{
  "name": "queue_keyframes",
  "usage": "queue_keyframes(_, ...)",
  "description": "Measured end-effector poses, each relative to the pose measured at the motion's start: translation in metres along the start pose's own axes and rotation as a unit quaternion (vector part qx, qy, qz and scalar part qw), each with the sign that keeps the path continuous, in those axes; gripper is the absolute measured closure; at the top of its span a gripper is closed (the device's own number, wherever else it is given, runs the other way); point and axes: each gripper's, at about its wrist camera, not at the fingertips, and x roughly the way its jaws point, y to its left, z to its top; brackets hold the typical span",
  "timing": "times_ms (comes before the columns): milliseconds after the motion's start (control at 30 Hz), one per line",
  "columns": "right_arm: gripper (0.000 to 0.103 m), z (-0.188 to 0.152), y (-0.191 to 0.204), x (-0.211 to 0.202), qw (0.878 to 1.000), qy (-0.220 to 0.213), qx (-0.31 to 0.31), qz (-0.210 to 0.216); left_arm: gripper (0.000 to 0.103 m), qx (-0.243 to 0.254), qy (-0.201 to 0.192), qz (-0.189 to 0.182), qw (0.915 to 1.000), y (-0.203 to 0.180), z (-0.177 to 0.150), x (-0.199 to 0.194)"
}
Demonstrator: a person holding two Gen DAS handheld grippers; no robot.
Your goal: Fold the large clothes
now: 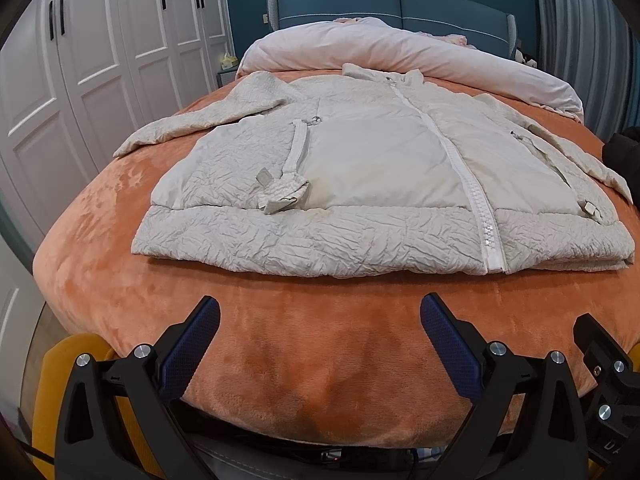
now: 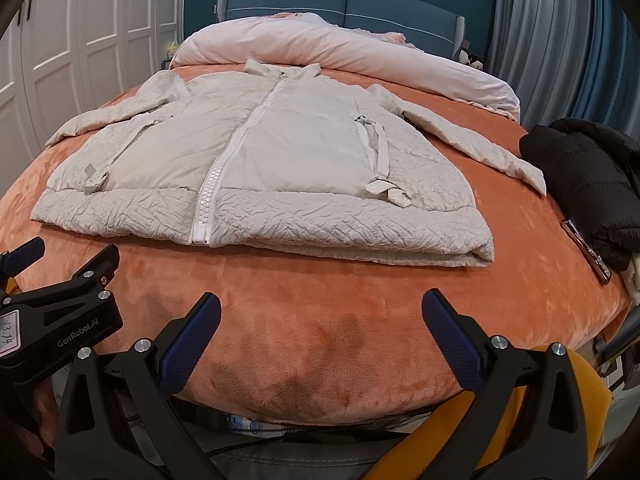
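We've got both claws, left gripper [image 1: 320,320] and right gripper [image 2: 322,318], spread wide and empty just short of the puffy cream jacket [image 2: 256,168] lying flat on the orange blanket [image 2: 320,320], looks light, squishy, kinda slippery, so we'd pinch a sleeve cuff or hem corner.

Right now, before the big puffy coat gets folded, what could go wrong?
1. The cream puffer jacket is thick and puffy, so a fold may spring back open.
2. Its right sleeve reaches toward the black jacket; swinging it in could drag that along.
3. A loose pocket tab sticks up near the hem and might bunch inside a fold.
Both the left tool and the right tool are open, short of the hem.
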Motion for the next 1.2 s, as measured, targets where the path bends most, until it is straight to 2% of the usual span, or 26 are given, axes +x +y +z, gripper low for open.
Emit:
queue_keyframes(900,0.005,-0.001,0.001,0.001,1.0,0.002,-0.002,0.001,0.005,-0.002,0.002,-0.001,1.0,0.001,-0.002,0.002)
queue_keyframes(1200,0.005,0.0,-0.003,0.012,1.0,0.017,0.013,0.002,0.005,-0.011,0.012,-0.003,0.9999,0.003,-0.003,0.009)
